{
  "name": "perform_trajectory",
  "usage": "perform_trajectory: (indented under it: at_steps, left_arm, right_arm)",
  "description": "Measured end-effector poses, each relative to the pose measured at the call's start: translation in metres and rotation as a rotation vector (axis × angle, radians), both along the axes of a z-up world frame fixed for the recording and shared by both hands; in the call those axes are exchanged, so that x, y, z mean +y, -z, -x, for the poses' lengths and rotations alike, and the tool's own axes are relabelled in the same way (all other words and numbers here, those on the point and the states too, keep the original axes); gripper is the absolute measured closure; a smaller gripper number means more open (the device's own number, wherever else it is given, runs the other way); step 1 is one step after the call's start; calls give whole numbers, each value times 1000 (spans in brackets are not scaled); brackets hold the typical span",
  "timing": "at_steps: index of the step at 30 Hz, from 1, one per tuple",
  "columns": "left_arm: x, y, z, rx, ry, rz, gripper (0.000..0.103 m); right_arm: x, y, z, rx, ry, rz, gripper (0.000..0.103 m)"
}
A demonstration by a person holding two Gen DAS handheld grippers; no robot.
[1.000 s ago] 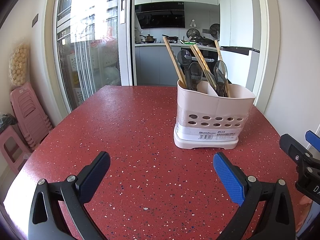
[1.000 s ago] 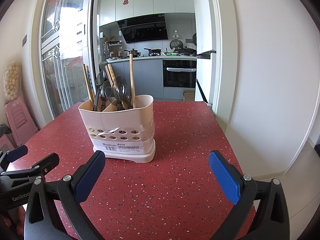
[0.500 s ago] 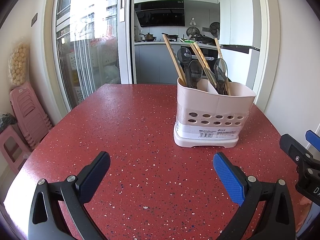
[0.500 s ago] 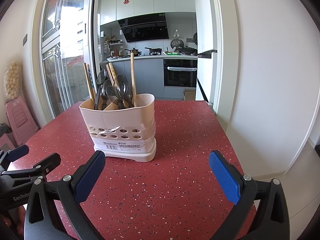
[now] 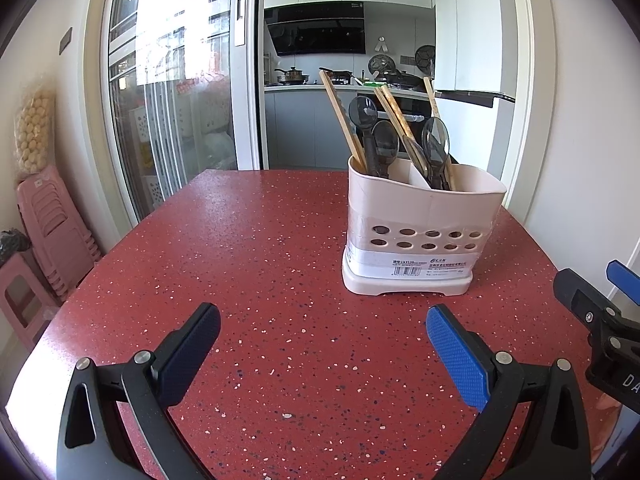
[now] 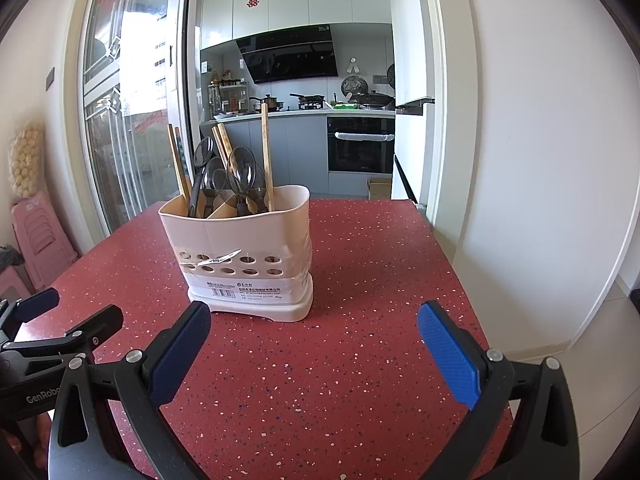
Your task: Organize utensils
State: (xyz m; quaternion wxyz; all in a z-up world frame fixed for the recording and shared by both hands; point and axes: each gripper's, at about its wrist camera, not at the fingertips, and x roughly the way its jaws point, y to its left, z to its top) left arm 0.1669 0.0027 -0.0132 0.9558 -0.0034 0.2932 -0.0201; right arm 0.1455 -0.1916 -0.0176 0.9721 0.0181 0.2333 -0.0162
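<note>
Both views have edged slightly closer to the utensil holder [image 5: 420, 236], which stands on the red table [image 5: 248, 264] ahead of the left gripper [image 5: 323, 334] and right gripper [image 6: 314, 330], fingers spread apart, empty, chopsticks [image 5: 343, 118] and spoons [image 5: 436, 140] upright inside.

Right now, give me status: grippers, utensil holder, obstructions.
Left hand-held gripper open, empty. Right hand-held gripper open, empty. Utensil holder upright on red table, spoons and chopsticks inside. Nothing in the way.
</note>
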Motion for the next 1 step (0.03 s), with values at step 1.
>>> perform_trajectory:
  at_steps: [1]
  left_arm:
    - [0, 0, 0, 0, -1, -2, 0]
  right_arm:
    - [0, 0, 0, 0, 0, 0, 0]
